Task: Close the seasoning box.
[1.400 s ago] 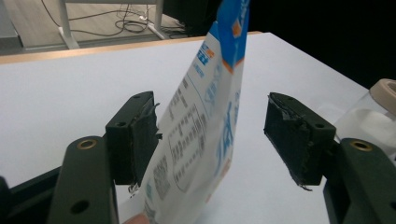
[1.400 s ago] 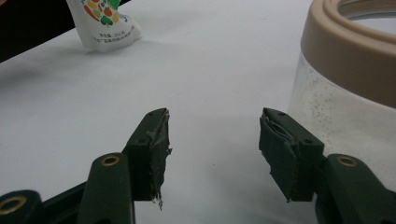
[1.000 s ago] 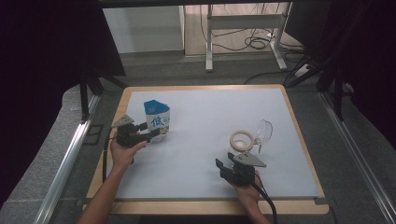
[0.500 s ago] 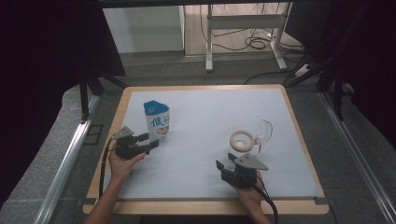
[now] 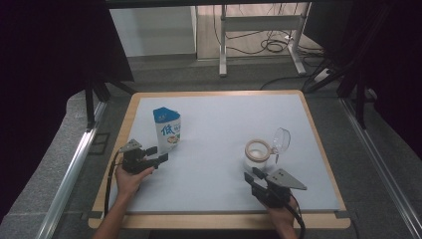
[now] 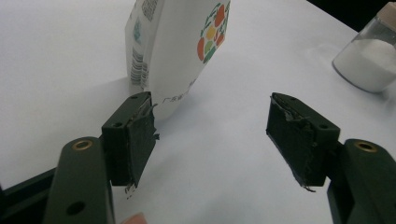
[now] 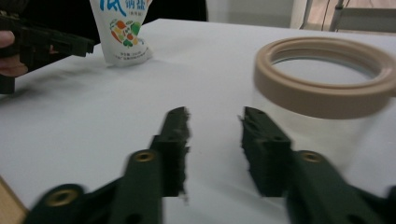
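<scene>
Salt bag (image 5: 167,128) stands upright on the desk (image 5: 224,114), left of centre, toward the far side. It is white with a blue top and looks soft, so likely to buckle if squeezed high.

Left tongs (image 5: 160,158) sit just near of the bag and to its left, jaws wide apart with nothing between them; in the left gripper view the bag's lower corner is just beyond the left pad (image 6: 135,135), not touching.

Glass jar (image 5: 258,153) with a tan rim stands on the right half of the desk, well apart from the bag, with white powder in its bottom. Its clear lid (image 5: 281,141) hangs open on the far right side.

Right tongs (image 5: 253,178) are just near of the jar, jaws apart and empty; they have just been closing, with a narrower gap than the left pair.

Judgement: the bag pickup is the step in hand.
- Square the left tongs to the bag, low on the full part.
- Close slowly, since the bag may tip or slide.
- The jar mouth is narrow, so steady the jar before any pour.
</scene>
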